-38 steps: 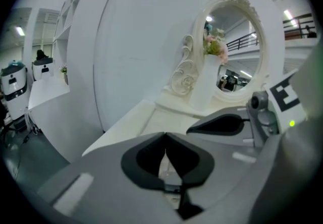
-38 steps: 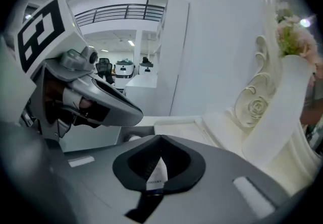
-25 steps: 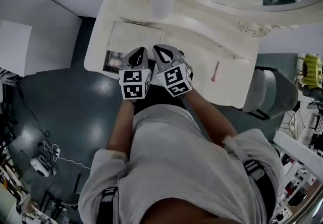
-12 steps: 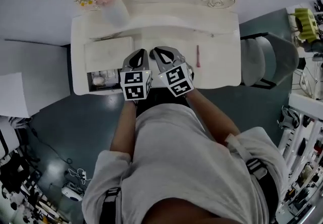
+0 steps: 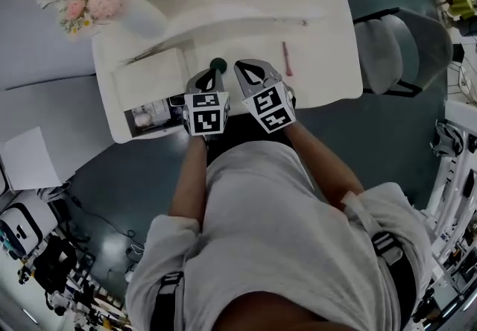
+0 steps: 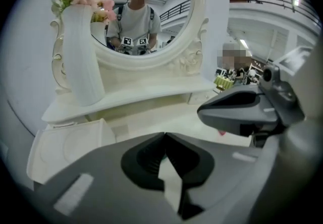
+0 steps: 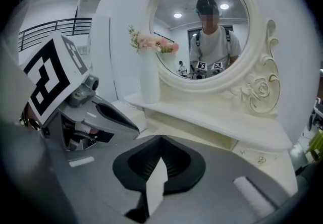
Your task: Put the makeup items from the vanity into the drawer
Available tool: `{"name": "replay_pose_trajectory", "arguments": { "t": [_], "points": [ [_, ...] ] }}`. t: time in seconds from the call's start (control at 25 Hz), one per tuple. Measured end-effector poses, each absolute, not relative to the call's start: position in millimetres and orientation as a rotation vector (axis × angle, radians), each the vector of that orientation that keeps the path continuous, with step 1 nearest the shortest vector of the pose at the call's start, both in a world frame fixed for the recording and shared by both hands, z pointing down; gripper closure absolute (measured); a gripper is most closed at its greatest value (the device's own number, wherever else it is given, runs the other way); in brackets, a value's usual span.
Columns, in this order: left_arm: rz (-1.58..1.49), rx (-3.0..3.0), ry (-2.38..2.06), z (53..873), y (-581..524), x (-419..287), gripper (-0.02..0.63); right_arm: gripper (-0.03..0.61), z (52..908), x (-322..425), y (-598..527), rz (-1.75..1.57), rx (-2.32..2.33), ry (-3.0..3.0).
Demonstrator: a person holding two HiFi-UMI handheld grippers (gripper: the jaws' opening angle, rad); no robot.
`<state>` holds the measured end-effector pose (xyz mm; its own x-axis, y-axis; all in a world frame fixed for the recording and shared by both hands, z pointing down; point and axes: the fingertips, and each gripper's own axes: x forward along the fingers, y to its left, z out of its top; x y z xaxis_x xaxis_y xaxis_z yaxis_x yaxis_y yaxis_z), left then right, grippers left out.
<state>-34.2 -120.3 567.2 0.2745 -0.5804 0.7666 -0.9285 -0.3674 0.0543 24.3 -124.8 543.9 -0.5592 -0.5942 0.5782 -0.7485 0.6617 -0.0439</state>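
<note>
A thin pink makeup stick lies on the white vanity top, just right of my right gripper. A small dark green round item sits at the tip of my left gripper. Both grippers hover side by side over the vanity's front middle, jaws shut and empty. The left gripper view shows its shut jaws with the right gripper beside them. In the right gripper view, the shut jaws point at the mirror. The drawer stands open at the front left with small items inside.
A white vase of pink flowers stands on the back shelf at the left. A square flat panel lies on the vanity top above the drawer. A grey chair stands to the right of the vanity.
The head view has swung, so the vanity now lies tilted the other way. Both grippers stay side by side. The green round item has come into view at the left gripper's tip.
</note>
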Motion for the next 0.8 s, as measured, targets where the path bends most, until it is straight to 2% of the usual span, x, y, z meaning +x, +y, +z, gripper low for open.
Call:
{"name": "replay_pose_trajectory", "arguments": {
  "t": [0.24, 0.32, 0.52, 0.8],
  "points": [
    [1.125, 1.995, -1.287, 593, -122, -22, 0.609, 0.580, 553, 55, -127, 0.440, 1.075, -2.336],
    [1.202, 1.971, -1.251, 607, -121, -20, 0.528, 0.580, 555, 65, -127, 0.459, 1.097, -2.328],
    [1.314, 1.937, -1.207, 632, -126, -17, 0.442, 0.580, 561, 93, -133, 0.480, 1.152, -2.295],
    [1.397, 1.890, -1.195, 651, -137, -21, 0.439, 0.578, 567, 120, -138, 0.515, 1.193, -2.262]
  ]
}}
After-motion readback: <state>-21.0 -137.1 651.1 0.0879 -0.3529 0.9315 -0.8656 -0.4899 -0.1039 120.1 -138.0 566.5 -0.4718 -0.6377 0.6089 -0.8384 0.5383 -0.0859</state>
